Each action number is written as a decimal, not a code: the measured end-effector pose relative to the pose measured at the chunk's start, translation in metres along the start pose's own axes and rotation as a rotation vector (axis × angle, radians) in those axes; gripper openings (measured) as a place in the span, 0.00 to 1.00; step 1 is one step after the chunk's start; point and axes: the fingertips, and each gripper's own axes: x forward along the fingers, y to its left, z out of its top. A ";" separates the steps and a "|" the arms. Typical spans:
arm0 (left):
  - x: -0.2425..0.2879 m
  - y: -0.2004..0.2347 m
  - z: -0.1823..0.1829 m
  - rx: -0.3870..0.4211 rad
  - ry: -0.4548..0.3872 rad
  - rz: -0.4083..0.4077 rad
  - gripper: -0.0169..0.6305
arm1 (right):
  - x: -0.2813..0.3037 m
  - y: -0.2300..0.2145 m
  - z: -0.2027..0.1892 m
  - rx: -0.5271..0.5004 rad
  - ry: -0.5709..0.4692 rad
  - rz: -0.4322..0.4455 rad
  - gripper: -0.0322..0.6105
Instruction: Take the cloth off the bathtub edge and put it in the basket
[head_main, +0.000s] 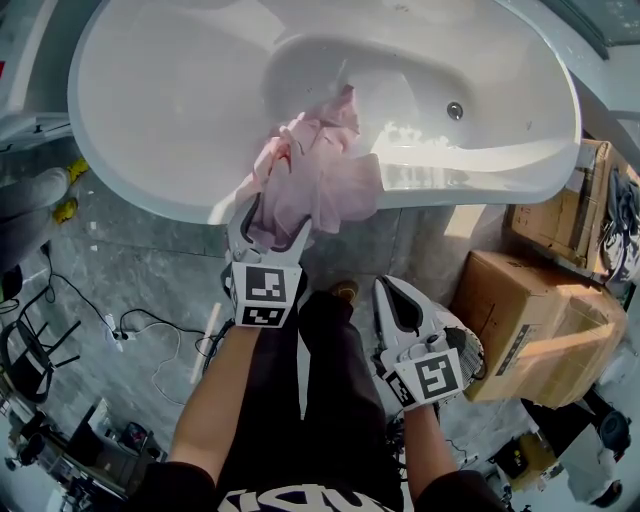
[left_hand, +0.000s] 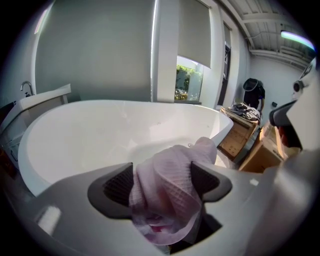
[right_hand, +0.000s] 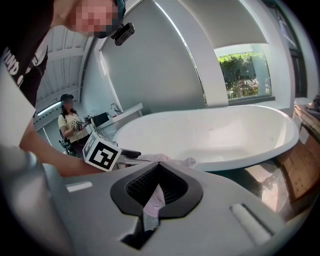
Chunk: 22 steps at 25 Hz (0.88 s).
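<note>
Left gripper view shows our left gripper (left_hand: 165, 184) wide open. The pink cloth (left_hand: 175, 160) is bunched between its pads but not squeezed yet. The cloth hangs over the near edge of the bathtub (head_main: 480, 175). We should push in a little more, then squeeze hard on the thick bunch so it cannot slip when we lift. Our right gripper (right_hand: 159, 165) is pinched closed, off to the right. A thin pink bit shows between its pads, and we cannot tell what it is.

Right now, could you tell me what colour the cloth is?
Pale pink, waffle-textured; the left gripper view shows the cloth best.
</note>
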 end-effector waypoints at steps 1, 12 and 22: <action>0.001 -0.002 0.000 0.007 0.002 -0.009 0.56 | 0.000 0.000 -0.001 0.003 0.001 0.001 0.06; 0.004 -0.011 0.007 -0.114 -0.043 -0.111 0.19 | -0.003 0.004 -0.008 0.020 0.001 0.003 0.06; 0.002 -0.006 0.003 -0.142 -0.072 -0.130 0.12 | -0.007 0.005 -0.007 0.008 -0.003 -0.017 0.06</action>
